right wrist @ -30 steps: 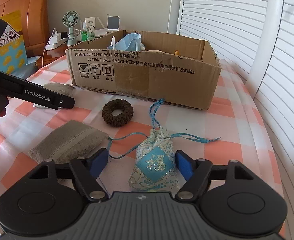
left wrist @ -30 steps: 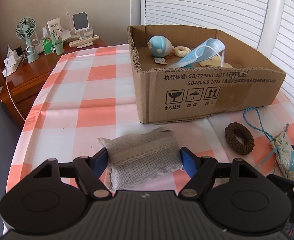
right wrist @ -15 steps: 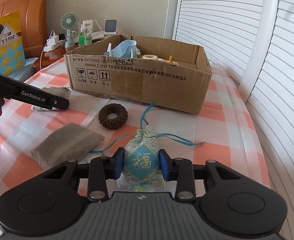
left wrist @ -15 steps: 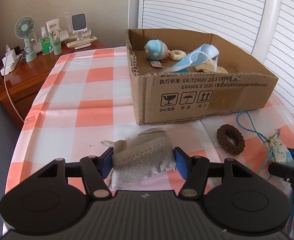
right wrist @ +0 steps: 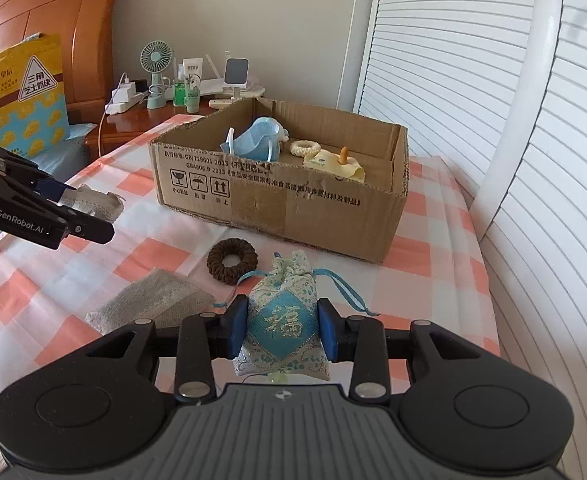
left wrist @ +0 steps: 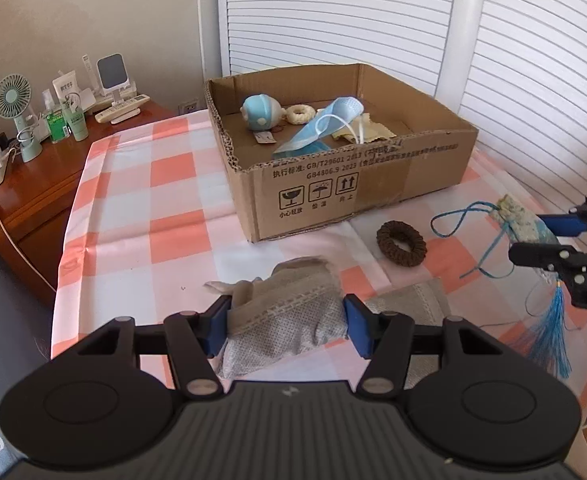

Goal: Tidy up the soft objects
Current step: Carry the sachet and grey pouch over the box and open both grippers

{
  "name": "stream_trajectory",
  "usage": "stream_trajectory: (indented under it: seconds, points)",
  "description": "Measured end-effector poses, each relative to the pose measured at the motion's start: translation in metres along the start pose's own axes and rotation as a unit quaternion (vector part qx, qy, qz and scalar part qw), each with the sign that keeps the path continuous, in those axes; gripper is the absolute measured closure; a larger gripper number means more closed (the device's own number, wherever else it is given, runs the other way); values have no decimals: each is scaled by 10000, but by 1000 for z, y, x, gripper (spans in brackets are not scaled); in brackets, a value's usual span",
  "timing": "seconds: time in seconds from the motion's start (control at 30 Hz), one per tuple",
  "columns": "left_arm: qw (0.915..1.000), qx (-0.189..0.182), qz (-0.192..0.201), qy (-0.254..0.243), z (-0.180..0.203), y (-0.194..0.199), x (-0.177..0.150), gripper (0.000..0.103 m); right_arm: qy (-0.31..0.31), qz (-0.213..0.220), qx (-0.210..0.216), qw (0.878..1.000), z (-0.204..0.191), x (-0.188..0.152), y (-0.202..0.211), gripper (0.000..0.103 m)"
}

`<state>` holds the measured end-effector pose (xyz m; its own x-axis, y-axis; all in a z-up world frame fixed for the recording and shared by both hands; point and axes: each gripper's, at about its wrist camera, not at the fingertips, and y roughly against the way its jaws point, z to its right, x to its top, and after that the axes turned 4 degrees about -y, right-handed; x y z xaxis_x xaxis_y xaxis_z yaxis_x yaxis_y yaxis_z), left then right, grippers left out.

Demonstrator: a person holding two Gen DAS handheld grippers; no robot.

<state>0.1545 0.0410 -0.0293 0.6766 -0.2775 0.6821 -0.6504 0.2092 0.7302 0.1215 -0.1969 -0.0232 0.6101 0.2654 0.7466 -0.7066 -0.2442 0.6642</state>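
Grey pouch (left wrist: 289, 316) half hidden between left tool (left wrist: 287, 330) pads.

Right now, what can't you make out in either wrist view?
- Cardboard box floor near its front wall: hidden by that wall, both views.
- Second grey pouch: partly behind the left claw, left view.
- Sachet tassel: under the right claw, right view.
- Bottle labels: too small.
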Motion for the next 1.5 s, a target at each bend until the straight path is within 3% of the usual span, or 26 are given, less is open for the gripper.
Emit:
stream_trajectory:
  seconds: [0.5,1.1,1.17,1.23,1.33,1.5]
  points:
    - [9975,-354,143,-592,4,45,2,45,549,386,343,9972,7,81,34,62]
    - [9967,-372,200,-688,4,36,17,45,989,600,228,9930,26,195,-37,61]
    - [9967,-377,184,-691,5,33,20,45,932,527,235,9940,29,195,-49,56]
    - [9966,-380,178,-712,4,30,23,45,860,420,300,9950,32,188,-58,32]
    - [9962,-363,198,-760,3,26,29,45,883,299,233,9954,31,173,-68,14]
    - [9957,-324,327,-809,3,25,44,45,605,188,244,9977,37,157,-69,0]
